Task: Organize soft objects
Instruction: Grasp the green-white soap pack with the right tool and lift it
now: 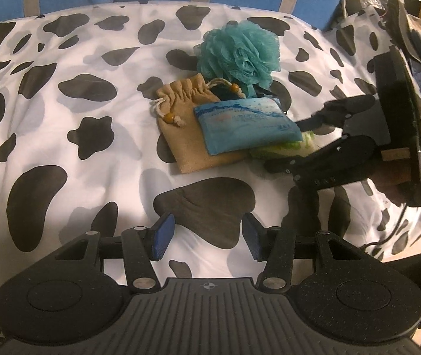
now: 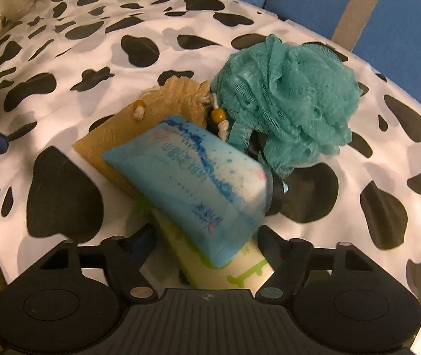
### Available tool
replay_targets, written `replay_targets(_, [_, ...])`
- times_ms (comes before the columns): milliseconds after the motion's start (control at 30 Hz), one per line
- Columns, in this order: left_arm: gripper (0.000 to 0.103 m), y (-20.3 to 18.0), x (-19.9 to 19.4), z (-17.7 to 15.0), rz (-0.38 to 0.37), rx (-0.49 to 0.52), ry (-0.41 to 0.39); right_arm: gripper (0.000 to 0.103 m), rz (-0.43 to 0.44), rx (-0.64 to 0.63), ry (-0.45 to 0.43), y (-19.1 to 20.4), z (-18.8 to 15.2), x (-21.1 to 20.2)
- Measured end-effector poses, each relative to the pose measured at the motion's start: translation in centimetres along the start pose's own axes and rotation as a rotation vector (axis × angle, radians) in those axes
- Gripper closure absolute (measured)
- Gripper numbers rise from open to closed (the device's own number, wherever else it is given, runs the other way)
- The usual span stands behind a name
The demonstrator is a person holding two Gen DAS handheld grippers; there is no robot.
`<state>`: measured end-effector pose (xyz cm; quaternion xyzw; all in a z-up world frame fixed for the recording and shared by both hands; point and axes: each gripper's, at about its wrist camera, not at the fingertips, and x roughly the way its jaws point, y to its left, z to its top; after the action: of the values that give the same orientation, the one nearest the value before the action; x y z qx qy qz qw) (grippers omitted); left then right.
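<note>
Cow-print cloth (image 1: pixel 62 124) w/ tan pouch (image 1: pixel 181 136), teal loofah (image 1: pixel 240 53), green-white pack (image 2: pixel 225 269) on it.

Left gripper (image 1: pixel 207 238): matte black speckled plastic body w/ ribbed centre plate showing a small crosshair mark; two round discs either side; silver pivot screws glinting on the linkage arms; fingers (image 1: pixel 163 236) wearing blue ribbed pads; right gripper (image 2: pixel 207 254) showing the same black build, ribbed plate, silver screws.
</note>
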<state>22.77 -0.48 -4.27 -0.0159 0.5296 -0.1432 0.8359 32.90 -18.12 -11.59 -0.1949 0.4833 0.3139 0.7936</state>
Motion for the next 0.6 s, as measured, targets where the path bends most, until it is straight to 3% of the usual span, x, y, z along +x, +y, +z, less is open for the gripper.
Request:
replay_targets(167, [0.053, -0.2, 0.2, -0.2, 0.004, 0.002, 0.009, 0.042, 0.037, -0.020, 0.057, 1.2, -0.9, -1.3])
replay_targets(300, [0.053, -0.2, 0.2, -0.4, 0.006, 0.004, 0.011, 0.043, 0.044, -0.024, 0.057, 1.8, -1.4, -1.8])
replay_targets(600, [0.053, 0.1, 0.6, -0.4, 0.017, -0.003, 0.023, 0.045, 0.032, 0.105, 0.017, 0.6, -0.5, -0.5])
